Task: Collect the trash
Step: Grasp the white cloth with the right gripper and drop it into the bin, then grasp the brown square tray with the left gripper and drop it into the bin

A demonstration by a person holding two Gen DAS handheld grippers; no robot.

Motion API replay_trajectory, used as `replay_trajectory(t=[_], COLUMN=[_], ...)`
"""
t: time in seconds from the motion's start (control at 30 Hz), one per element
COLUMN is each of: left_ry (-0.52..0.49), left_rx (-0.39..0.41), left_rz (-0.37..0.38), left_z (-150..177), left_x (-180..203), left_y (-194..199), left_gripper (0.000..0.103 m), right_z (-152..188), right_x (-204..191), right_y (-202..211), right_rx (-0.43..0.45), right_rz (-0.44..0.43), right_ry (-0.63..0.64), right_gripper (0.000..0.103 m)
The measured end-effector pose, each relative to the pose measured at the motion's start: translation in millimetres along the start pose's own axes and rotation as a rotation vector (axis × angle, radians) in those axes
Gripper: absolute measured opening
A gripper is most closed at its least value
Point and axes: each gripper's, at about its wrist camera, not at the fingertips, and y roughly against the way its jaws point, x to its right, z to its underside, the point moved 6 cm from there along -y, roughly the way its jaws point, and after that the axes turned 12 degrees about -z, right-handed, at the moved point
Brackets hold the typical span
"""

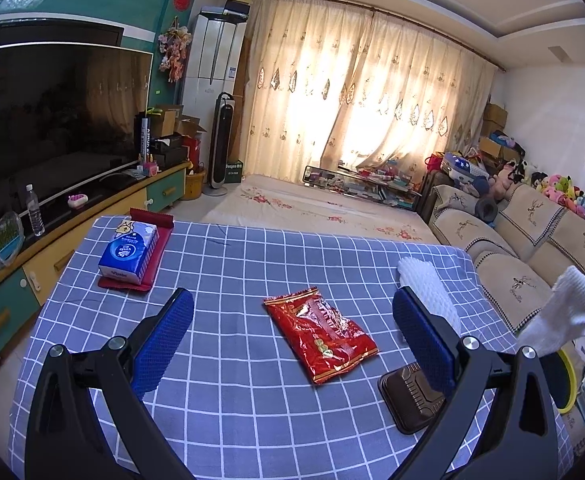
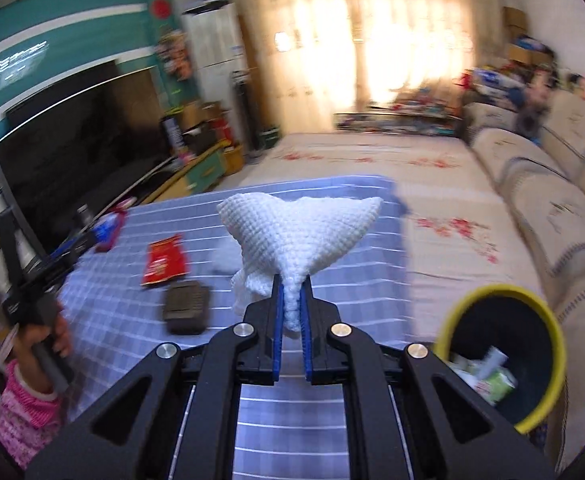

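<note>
Now one white foam net in right tool, one red wrapper, one brown tray

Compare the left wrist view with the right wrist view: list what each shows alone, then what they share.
Left wrist only: the open left tongs close up, and a second white foam net lying on the table.
Right wrist only: the right tongs shut on the white foam net, and trash inside the yellow-rimmed bin.
Both: red snack wrapper, brown tray, checked tablecloth.
</note>
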Motion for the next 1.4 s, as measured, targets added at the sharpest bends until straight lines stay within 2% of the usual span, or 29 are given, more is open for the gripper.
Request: replay_trajectory(t=[0.17, 0.3, 0.4, 0.43, 0.53, 0.6, 0.83, 1.1, 1.23, 1.4], left_ry=[-0.011, -0.028, -0.041, -0.046, -0.061, -0.070, -0.120, -0.302, -0.370, -0.369], left_rx=[-0.004, -0.010, -0.021, -0.025, -0.027, -0.031, -0.047, -0.076, -0.127, -0.211], left_rz=[0.009, 0.020, 0.032, 0.036, 0.041, 0.047, 0.093, 0.192, 0.192, 0.198], left_z=[2, 5, 7, 8, 10, 11, 18, 44, 57, 65], left_x=[5, 10, 15, 17, 21, 24, 40, 91, 113, 124], left_y=[0, -2, -4, -4, -5, -5, -4, 1, -6, -21], left_gripper=[0.098, 0.098, 0.098, 0.098, 0.098, 0.098, 0.098, 0.098, 0.098, 0.098], right_z=[16, 39, 54, 59, 67, 69, 66, 68, 69, 70], right_x=[74, 131, 157, 166, 177, 178, 166, 154, 151, 153], right_y=[17, 19, 12, 9, 8, 11, 12, 1, 2, 4], right_rx=[0.003, -0.038, -0.071, -0.083, -0.092, -0.087, -0.075, -0.100, -0.094, -0.094], right_rz=[0.176, 0.304, 0.339, 0.354, 0.419, 0.448, 0.424, 0.368, 0.355, 0.353], right_ry=[-0.118, -0.210, -0.263, -0.282, -0.297, -0.287, -0.264, -0.250, -0.250, -0.254], right_gripper=[0.009, 0.009, 0.010, 0.012, 0.036, 0.039, 0.045, 0.046, 0.046, 0.047])
